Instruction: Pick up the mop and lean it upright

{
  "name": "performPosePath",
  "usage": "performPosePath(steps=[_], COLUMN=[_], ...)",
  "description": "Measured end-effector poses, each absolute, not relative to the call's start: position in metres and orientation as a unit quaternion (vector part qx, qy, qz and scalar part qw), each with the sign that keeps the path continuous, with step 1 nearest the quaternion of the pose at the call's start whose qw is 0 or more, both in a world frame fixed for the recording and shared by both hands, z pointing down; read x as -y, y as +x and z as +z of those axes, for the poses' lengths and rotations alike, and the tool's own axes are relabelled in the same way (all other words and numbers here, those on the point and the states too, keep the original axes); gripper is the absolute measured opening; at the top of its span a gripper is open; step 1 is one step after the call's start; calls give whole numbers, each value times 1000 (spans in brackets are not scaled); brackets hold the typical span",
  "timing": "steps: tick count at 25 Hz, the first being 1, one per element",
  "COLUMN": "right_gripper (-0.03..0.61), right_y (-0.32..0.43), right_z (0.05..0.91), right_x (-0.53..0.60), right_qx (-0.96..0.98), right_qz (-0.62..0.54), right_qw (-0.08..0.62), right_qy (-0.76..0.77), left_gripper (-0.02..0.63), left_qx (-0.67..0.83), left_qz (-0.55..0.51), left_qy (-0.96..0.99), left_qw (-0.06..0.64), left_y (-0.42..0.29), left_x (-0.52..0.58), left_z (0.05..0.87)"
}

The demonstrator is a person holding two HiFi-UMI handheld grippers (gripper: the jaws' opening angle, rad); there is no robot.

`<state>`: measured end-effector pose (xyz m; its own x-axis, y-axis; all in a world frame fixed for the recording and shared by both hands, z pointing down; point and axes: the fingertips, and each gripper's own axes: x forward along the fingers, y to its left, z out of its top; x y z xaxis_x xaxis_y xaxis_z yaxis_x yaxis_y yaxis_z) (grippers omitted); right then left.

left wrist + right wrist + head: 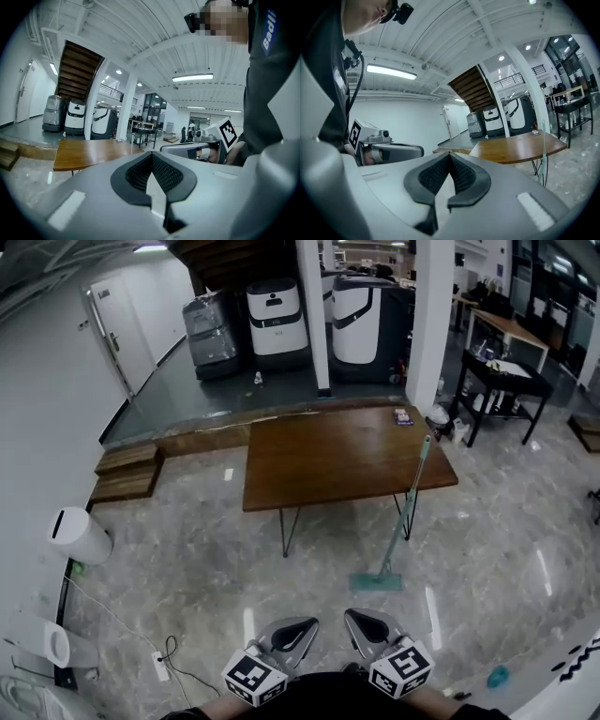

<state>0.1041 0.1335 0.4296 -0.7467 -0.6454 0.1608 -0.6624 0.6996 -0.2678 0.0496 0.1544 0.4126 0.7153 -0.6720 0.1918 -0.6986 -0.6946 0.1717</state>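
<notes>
The teal mop (401,517) stands leaning against the right end of the brown wooden table (337,456), its flat head (377,582) on the marble floor. In the right gripper view its thin handle (543,150) shows beside the table edge (520,151). Both grippers are held close to my body at the bottom of the head view, well short of the mop. My left gripper (291,634) is shut with nothing in it, and so is my right gripper (366,626). Each gripper view shows the jaws (152,157) (450,157) meeting at the tips.
Three cleaning machines (277,320) stand on the raised grey platform behind the table. A black desk (502,376) is at the right, wooden steps (127,472) at the left, a white bin (80,535) and a power strip with cable (161,667) near my left.
</notes>
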Motion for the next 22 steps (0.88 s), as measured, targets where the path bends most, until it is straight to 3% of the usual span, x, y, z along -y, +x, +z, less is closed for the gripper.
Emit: performPosePath(steps=[22], right_gripper=[2], right_y=[-3], right_z=[413], right_x=[-158], right_qx=[933], right_qz=[104], right_qw=[44], right_qy=[343], left_gripper=[15], left_qx=[357], left_qz=[46], left_qy=[931], left_qw=[64], left_y=[-39], left_x=[-179], left_z=[401])
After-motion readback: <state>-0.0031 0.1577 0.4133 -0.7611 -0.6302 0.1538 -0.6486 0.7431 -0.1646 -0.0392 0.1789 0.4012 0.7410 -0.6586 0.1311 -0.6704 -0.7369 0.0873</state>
